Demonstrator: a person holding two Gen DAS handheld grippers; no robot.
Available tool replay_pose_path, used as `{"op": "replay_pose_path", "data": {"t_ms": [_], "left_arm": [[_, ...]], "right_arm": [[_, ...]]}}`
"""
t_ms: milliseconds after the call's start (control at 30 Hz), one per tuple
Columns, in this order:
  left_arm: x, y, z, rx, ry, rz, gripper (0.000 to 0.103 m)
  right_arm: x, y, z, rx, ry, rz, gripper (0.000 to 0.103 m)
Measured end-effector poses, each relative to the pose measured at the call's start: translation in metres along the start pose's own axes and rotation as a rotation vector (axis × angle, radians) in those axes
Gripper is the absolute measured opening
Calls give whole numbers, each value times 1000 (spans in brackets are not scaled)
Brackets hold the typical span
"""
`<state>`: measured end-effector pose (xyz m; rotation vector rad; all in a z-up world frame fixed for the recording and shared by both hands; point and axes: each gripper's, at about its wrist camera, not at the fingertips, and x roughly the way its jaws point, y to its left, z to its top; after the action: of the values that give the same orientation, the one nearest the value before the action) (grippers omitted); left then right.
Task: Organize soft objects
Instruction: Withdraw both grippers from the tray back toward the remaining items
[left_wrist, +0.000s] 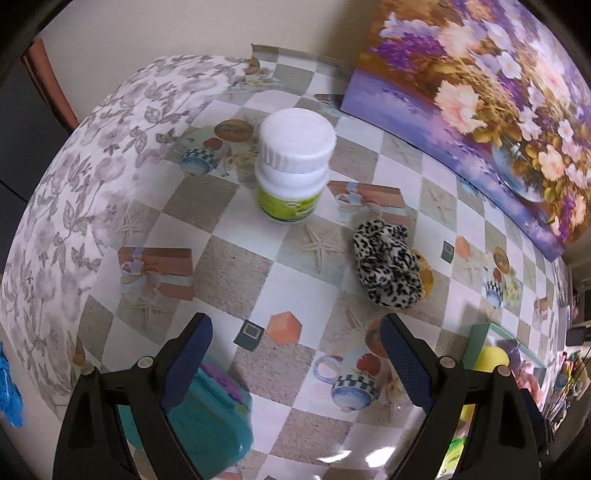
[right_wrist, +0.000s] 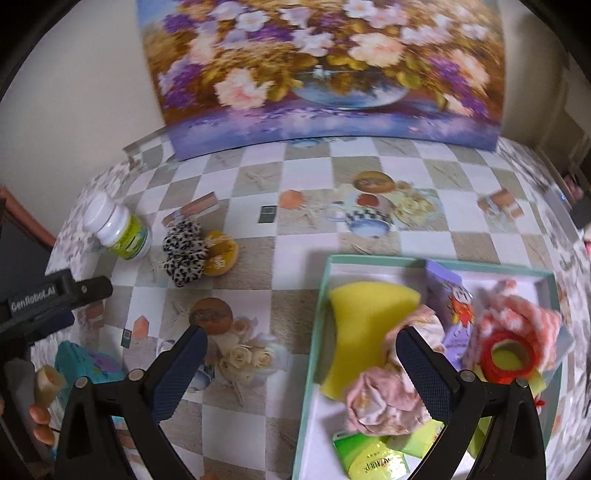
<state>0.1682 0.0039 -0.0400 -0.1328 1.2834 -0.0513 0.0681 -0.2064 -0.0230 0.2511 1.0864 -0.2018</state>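
1. The leopard-print scrunchie (left_wrist: 388, 264) lies flat on the checked tablecloth (left_wrist: 236, 266), its long axis running from far-left to near-right, touching a yellow disc (right_wrist: 221, 253) on its right.
2. A white bottle (left_wrist: 293, 164) stands upright, far-left of it.
3. Your left gripper (left_wrist: 295, 363) points steeply down, fingers wide apart, nothing between them.
4. Your right gripper (right_wrist: 301, 373) hangs over the left rim of the green box (right_wrist: 314, 332), fingers apart, empty.
5. A flower painting (right_wrist: 321, 70) leans on the far wall.
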Motion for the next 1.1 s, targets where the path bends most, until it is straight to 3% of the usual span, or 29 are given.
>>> {"op": "replay_pose_path", "data": {"t_ms": [433,533,933,1100], "left_arm": [[10,-12,17,13,-36,-49,92],[13,-15,22,7,-56,-41,101],[33,-25,30,-21,-72,-66,102],[37,-29,32,-27,-74,-73,102]], "right_arm": [[21,21,21,-46,13,28,103],[25,21,30,-48,31,16,103],[27,-3,64,85,59,55,103],[27,-7,73,78,65,21,103]]}}
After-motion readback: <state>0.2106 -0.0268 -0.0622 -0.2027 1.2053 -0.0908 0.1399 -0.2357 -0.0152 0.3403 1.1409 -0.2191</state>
